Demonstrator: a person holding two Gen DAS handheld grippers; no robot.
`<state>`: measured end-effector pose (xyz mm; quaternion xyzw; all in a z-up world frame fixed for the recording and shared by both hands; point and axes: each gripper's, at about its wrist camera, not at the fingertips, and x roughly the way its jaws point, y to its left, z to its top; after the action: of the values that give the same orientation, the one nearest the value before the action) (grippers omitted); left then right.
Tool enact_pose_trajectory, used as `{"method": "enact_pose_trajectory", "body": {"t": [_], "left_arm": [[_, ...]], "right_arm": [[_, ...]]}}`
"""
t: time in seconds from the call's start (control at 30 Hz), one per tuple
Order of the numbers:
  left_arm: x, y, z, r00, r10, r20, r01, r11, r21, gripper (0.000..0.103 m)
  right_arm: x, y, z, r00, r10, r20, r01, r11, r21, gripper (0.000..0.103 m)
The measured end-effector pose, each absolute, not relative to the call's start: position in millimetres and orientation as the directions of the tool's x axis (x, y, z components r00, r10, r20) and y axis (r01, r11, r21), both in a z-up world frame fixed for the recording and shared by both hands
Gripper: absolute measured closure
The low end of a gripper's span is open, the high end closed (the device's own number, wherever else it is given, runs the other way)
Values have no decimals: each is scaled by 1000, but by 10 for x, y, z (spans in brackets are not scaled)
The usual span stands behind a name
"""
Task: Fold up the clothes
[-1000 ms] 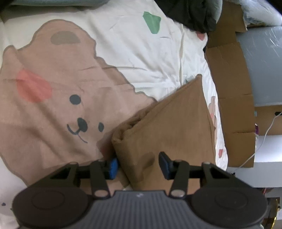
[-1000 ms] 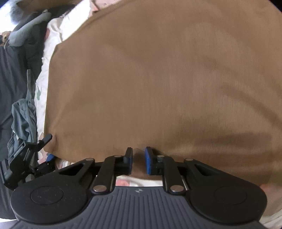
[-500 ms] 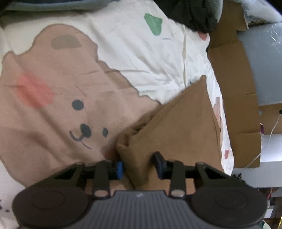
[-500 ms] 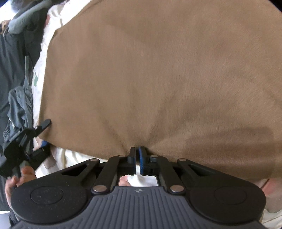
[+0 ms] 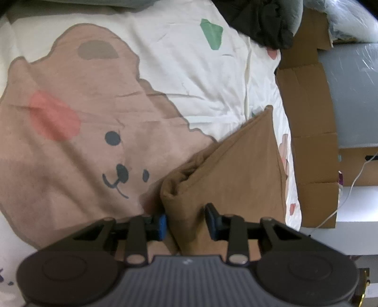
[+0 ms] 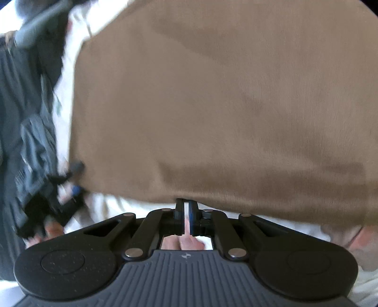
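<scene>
A brown garment (image 5: 236, 177) lies folded on a bedsheet printed with a bear (image 5: 82, 130). My left gripper (image 5: 186, 222) straddles the thick folded corner nearest to it. Its jaws are closing, and both blue pads touch the cloth. In the right wrist view the brown garment (image 6: 212, 106) fills most of the picture. My right gripper (image 6: 186, 207) is shut, with the garment's near hem pinched at its tips. The left gripper (image 6: 70, 184) shows blurred at that view's left, at the cloth's corner, with a hand (image 6: 47, 231) behind it.
Flattened cardboard (image 5: 307, 118) runs along the bed's right side, with a white cable (image 5: 349, 189) beyond it. A heap of dark clothes (image 5: 259, 21) lies at the far end of the bed. Grey clothing (image 6: 35, 141) hangs left of the garment.
The left jaws have narrowed onto the folded corner. The right jaws went from a small gap to shut on the hem, and the garment's near edge has shifted a little.
</scene>
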<state>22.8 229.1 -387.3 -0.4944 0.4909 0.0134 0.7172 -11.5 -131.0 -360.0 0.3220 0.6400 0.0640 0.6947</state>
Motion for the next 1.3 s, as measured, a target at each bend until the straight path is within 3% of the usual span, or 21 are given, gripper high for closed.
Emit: {"method": "enact_pose_trajectory", "body": {"t": [0.43, 0.8, 1.03, 1.23, 1.3], "left_arm": [[34, 2594, -3939, 509, -478, -716, -498, 514, -698, 69], [-139, 2772, -4006, 505, -485, -714, -487, 522, -700, 69], [-226, 2855, -4037, 513, -485, -709, -483, 519, -705, 70], [-392, 2998, -4067, 522, -495, -695, -486, 496, -719, 93], [-454, 3047, -4041, 527, -494, -692, -475, 504, -721, 94]], "right_arm": [[144, -1209, -3415, 232, 475, -849, 296, 797, 527, 100], [-22, -1137, -3894, 82, 444, -892, 342, 828, 444, 97], [115, -1092, -3787, 100, 423, -900, 312, 846, 432, 101], [171, -1039, -3867, 67, 394, -917, 298, 869, 395, 98], [144, -999, -3914, 59, 390, -919, 293, 873, 390, 97]]}}
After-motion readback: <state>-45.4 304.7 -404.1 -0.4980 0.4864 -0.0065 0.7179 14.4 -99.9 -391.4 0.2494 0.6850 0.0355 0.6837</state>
